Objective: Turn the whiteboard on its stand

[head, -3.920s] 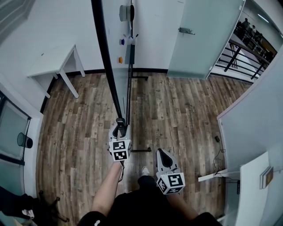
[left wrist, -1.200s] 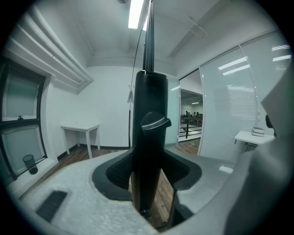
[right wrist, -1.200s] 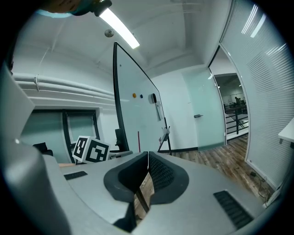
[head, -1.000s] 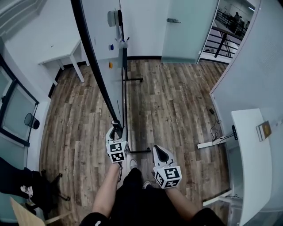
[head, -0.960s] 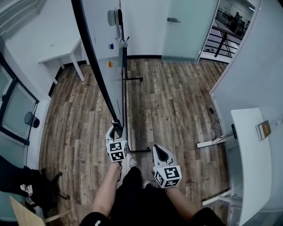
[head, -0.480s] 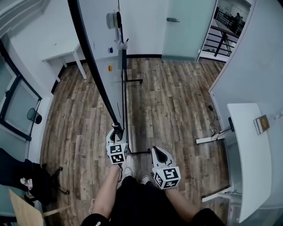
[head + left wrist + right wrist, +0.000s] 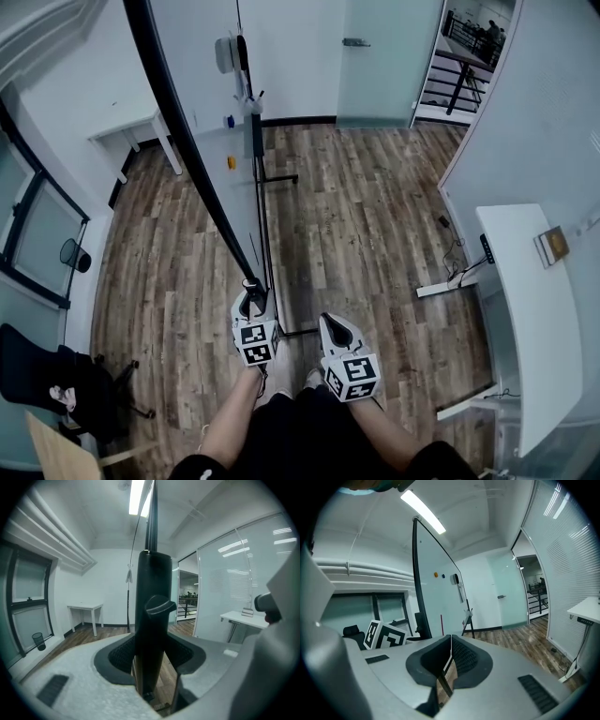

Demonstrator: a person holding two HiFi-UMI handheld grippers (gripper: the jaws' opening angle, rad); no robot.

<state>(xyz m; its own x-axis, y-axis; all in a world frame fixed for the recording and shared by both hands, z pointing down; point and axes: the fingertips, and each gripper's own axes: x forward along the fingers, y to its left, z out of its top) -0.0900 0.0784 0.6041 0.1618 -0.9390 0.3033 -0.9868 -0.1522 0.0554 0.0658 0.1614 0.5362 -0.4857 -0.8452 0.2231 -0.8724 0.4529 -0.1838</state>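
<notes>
Wood-plank flooring fills a white-walled office, and the whiteboard [image 7: 202, 103] stands in the middle of it on its black stand [image 7: 255, 141], seen nearly edge-on and running away from the person towards the far wall. The left tool [image 7: 250, 295] is clamped on the black frame upright [image 7: 152, 634] at the board's near end. The right tool [image 7: 333, 326] hangs just beside it with its jaws together on nothing. A white desk [image 7: 525, 319] lies well apart on the right, a glass door [image 7: 380, 56] beyond. The grip is made, so the turn looks to be under way. How much turning is left I cannot judge.
</notes>
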